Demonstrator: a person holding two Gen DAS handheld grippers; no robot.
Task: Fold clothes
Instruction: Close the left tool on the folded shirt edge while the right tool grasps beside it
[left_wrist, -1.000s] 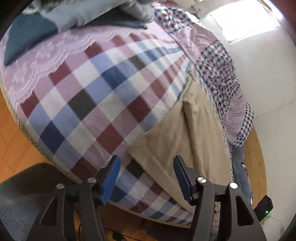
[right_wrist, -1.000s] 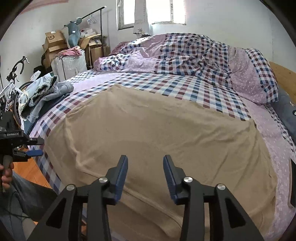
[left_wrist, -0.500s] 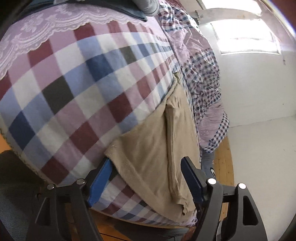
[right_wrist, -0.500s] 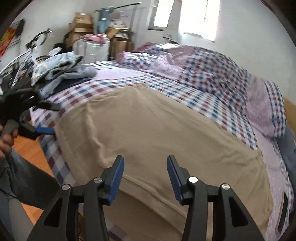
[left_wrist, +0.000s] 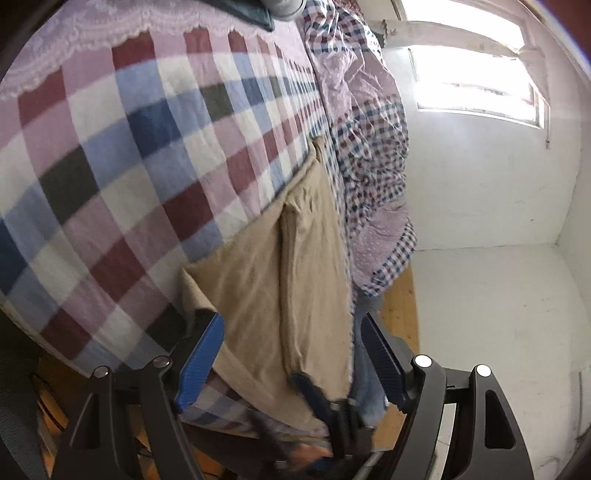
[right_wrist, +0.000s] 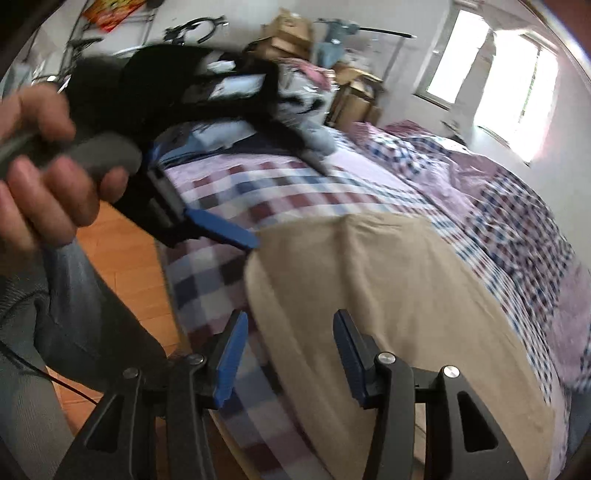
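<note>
Clothes here meant one tan garment (right_wrist: 388, 295), spread flat on the checked bed (left_wrist: 122, 147) with its near edge hanging over the bed's side. A heap of other clothing (right_wrist: 295, 99) sat at the far corner of the bed, well apart from it, and a rumpled checked duvet (right_wrist: 517, 206) lay bunched toward the window.

Over the last second both pairs of tongs had dropped from a high, backed-off view of the garment to its near edge. The left tongs (left_wrist: 291, 354), which had been hovering short of the cloth, had moved in until the garment's near corner sat between the spread blue fingers (left_wrist: 201, 363); in the right wrist view one of those fingers touched the corner where the cloth met the checked sheet. The right tongs (right_wrist: 288, 354) had swung left and lower along the same edge, also spread, with the hem between the blades or just beyond them; the blur made it hard to tell which. Neither pair was pinching anything yet.

That read as the approach finishing: both tongs lined up on the two near corners, so the next need was probably to close on each and lift the edge for a first fold. The risk seemed to be catching the sheet along with the cloth.
</note>
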